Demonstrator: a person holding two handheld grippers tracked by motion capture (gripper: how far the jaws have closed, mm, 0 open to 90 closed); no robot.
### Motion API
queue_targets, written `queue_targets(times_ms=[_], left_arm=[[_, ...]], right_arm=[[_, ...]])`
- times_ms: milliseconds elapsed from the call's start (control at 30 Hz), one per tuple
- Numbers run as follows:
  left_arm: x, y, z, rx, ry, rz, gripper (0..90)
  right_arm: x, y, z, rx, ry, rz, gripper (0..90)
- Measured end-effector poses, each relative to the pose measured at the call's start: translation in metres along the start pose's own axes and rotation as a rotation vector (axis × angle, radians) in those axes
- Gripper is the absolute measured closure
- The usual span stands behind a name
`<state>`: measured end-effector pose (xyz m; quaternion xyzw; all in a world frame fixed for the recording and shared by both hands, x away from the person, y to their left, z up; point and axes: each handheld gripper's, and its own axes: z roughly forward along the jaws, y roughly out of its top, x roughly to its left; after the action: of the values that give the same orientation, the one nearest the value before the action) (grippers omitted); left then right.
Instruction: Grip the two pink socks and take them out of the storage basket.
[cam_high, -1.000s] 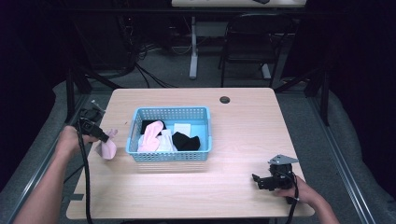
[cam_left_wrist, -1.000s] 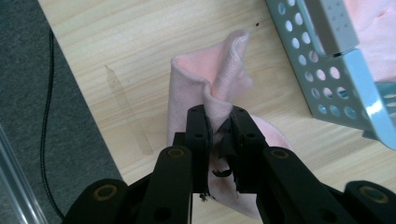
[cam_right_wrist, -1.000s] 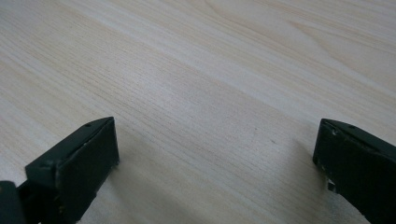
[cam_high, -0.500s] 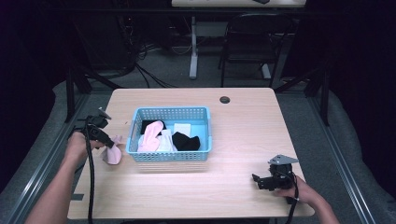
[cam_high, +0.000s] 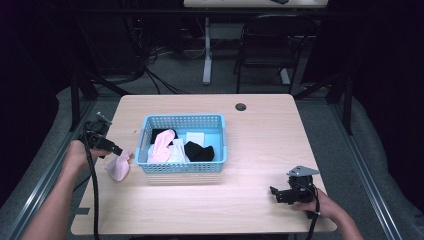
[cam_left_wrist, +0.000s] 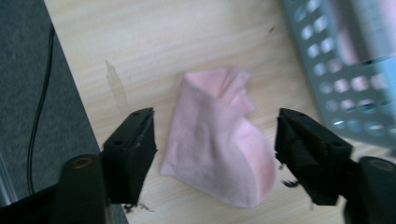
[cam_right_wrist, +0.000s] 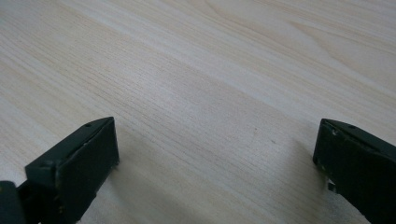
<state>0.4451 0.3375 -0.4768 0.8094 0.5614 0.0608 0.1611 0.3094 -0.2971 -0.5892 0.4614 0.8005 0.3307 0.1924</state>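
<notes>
A pink sock lies crumpled on the wooden table, just left of the blue basket. My left gripper hovers over the sock; its jaws have just been opening and stand apart on either side of the sock without pressing it. The basket holds a pink sock, a white sock and a black sock. My right gripper rests near the table's front right corner, open over bare wood.
A round cable hole sits at the table's far edge. The table's left edge runs close beside the pink sock, with grey floor and a cable beyond. A chair and desk legs stand behind the table.
The left gripper carried the pink sock down beside the basket, then opened and let it go; the sock now lies on the table. The right gripper has kept still.
</notes>
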Motion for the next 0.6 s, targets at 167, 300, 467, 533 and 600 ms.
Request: queue_targets(times_ms=[167, 300, 467, 533, 600], left_arm=[[-0.021, 0.012, -0.027, -0.083, 0.006, 0.058, 12.5], [-0.033, 0.019, -0.034, -0.104, 0.000, 0.078, 4.8], [-0.053, 0.029, -0.034, -0.134, -0.015, 0.130, 0.0], [-0.061, 0.032, -0.032, -0.146, -0.048, 0.151, 0.1], [-0.068, 0.035, -0.028, -0.151, -0.063, 0.167, 0.0]], right_arm=[[0.000, 0.000, 0.000, -0.001, 0.001, 0.000, 0.0], [0.000, 0.000, 0.000, -0.001, -0.001, -0.001, 0.0], [0.000, 0.000, 0.000, -0.001, -0.001, -0.001, 0.0], [0.000, 0.000, 0.000, -0.001, -0.001, -0.001, 0.0], [0.000, 0.000, 0.000, -0.001, -0.001, -0.001, 0.0]])
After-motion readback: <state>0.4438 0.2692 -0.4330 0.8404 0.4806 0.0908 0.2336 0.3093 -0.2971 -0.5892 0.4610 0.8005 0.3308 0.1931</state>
